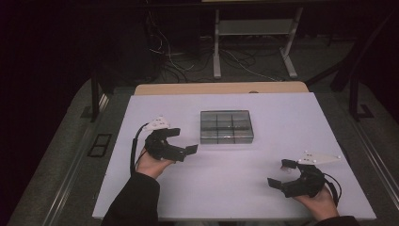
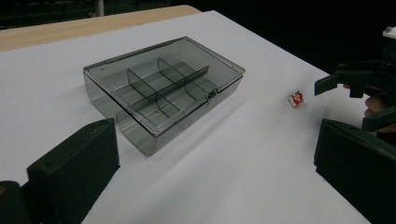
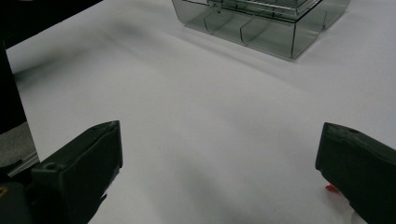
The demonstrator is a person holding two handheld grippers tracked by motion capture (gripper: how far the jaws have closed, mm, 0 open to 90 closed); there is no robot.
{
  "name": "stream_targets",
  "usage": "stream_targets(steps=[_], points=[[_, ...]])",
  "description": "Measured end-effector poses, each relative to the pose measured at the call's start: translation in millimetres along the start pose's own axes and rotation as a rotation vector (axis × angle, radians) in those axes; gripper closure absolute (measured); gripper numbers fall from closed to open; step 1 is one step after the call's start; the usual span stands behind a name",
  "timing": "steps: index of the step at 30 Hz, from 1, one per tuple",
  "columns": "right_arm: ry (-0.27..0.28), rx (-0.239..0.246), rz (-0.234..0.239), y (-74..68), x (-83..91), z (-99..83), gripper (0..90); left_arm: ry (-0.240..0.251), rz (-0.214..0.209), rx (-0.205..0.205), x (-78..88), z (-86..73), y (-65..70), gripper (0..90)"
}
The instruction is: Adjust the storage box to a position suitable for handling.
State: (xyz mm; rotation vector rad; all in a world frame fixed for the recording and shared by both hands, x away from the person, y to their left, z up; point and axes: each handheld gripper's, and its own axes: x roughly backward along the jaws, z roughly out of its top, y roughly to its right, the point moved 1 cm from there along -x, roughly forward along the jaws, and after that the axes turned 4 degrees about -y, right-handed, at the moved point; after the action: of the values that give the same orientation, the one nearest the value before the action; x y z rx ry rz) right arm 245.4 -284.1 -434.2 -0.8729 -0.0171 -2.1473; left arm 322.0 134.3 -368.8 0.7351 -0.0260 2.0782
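The left gripper point(image 1: 188, 141) sits at the left of the white counter point(image 1: 235, 188), held in a hand point(image 1: 150, 164), with its jaws apart and nothing between them. It points toward the box and stops short of it.

The clear grey box point(image 1: 227, 126) rests at the centre of the counter, toward the far edge. Its lid is closed, and inner walls divide it into compartments point(image 2: 163, 88).

A small red and white item point(image 2: 295, 99) lies on the counter to the right of the box, close to the right gripper.

The right gripper point(image 1: 281, 173) hovers low at the right near corner, jaws apart and empty, with the small item just beside one jaw.
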Motion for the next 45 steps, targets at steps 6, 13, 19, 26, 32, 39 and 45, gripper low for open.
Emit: stream_targets(steps=[6, 13, 19, 26, 32, 39, 45], points=[[0.0, -0.001, 0.002, 0.1, 0.4, 0.1, 0.5, -0.008, 0.003, -0.005, -2.7, 7.0, -3.2, 0.0], [-0.001, 0.0, 0.003, 0.0, 0.5, 0.0, 0.5, -0.014, 0.01, -0.006, -7.1, 14.0, -8.6, 0.0], [-0.003, -0.005, 0.005, -0.2, 0.4, -0.1, 0.5, -0.036, 0.016, -0.023, -13.6, 24.8, -13.4, 0.0], [0.001, 0.0, 0.005, 0.4, 0.7, -0.2, 0.5, -0.085, 0.026, -0.042, -23.8, 38.9, -22.3, 0.0], [0.001, -0.002, 0.008, 0.9, 1.3, -0.3, 0.5, -0.122, 0.033, -0.052, -35.5, 45.0, -29.4, 0.0], [0.001, -0.005, 0.009, 1.0, 2.1, -0.4, 0.5, -0.141, 0.049, -0.058, -45.3, 56.5, -38.8, 0.0], [0.003, -0.003, 0.01, 0.9, 2.8, -0.2, 0.5, -0.145, 0.046, -0.063, -53.7, 69.1, -40.2, 0.0]])
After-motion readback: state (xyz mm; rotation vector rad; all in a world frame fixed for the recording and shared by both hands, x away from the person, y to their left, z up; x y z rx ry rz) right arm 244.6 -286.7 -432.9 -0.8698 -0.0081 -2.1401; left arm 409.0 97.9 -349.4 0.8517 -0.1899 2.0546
